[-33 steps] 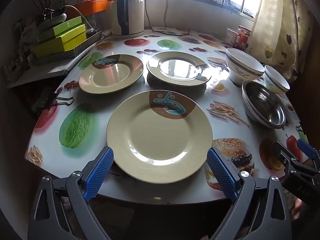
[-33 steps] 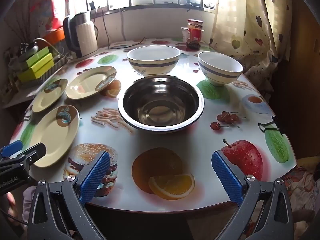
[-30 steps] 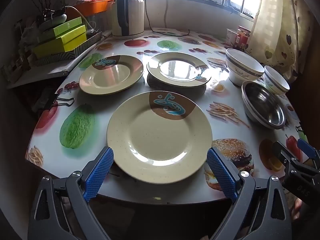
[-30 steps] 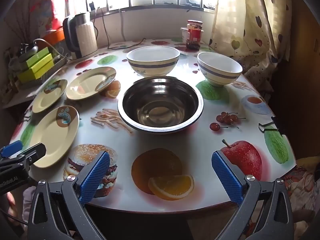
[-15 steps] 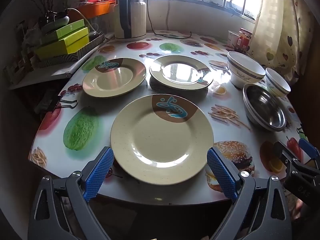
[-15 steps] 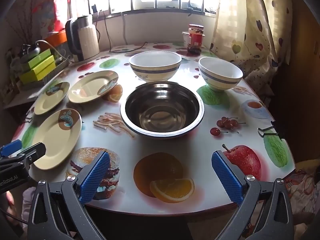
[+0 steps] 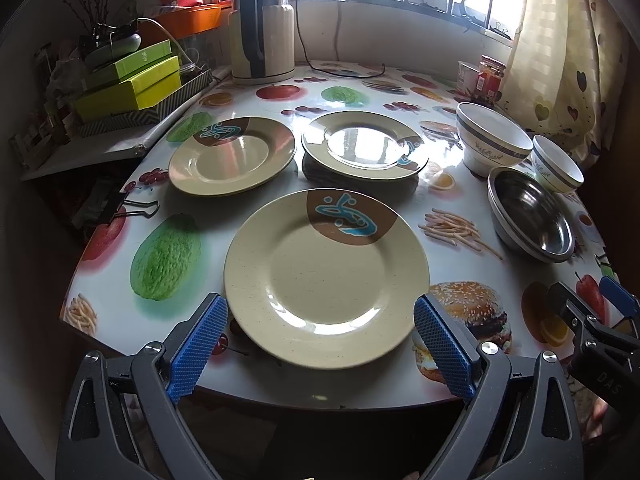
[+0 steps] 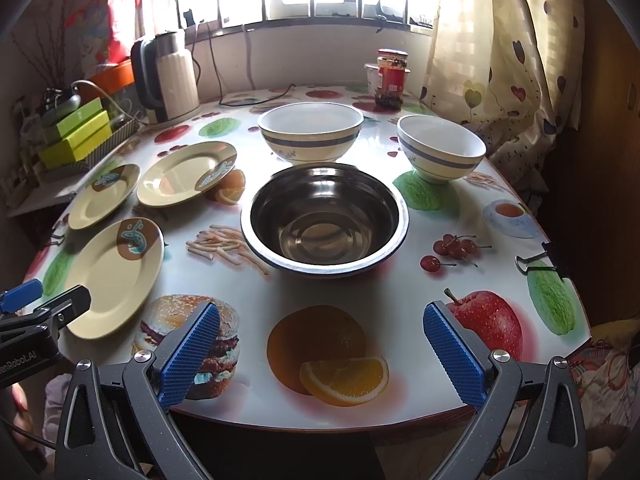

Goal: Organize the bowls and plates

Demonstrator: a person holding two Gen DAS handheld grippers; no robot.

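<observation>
Three cream plates with brown-and-blue patches lie on the table: a large near plate [image 7: 326,276] [image 8: 116,276], a far-left plate [image 7: 232,156] [image 8: 104,196] and a far-middle plate [image 7: 364,146] [image 8: 186,174]. My left gripper [image 7: 320,340] is open, its jaws either side of the near plate's front edge, apart from it. A steel bowl [image 8: 324,220] [image 7: 530,214] stands mid-table, with a large white bowl [image 8: 310,132] [image 7: 494,144] and a small white bowl [image 8: 440,154] [image 7: 556,164] behind it. My right gripper [image 8: 320,356] is open and empty at the table's front edge.
A kettle [image 7: 262,44] with its cord stands at the back. Green boxes [image 7: 128,84] sit on a tray at the left. A red jar [image 8: 392,80] is at the back right by the curtain [image 8: 500,60]. Binder clips [image 7: 120,208] [image 8: 540,260] grip the tablecloth edges.
Both views have drawn back and risen slightly, so the table sits a little lower in frame. Nothing on the table has moved, and both grippers stay open.
</observation>
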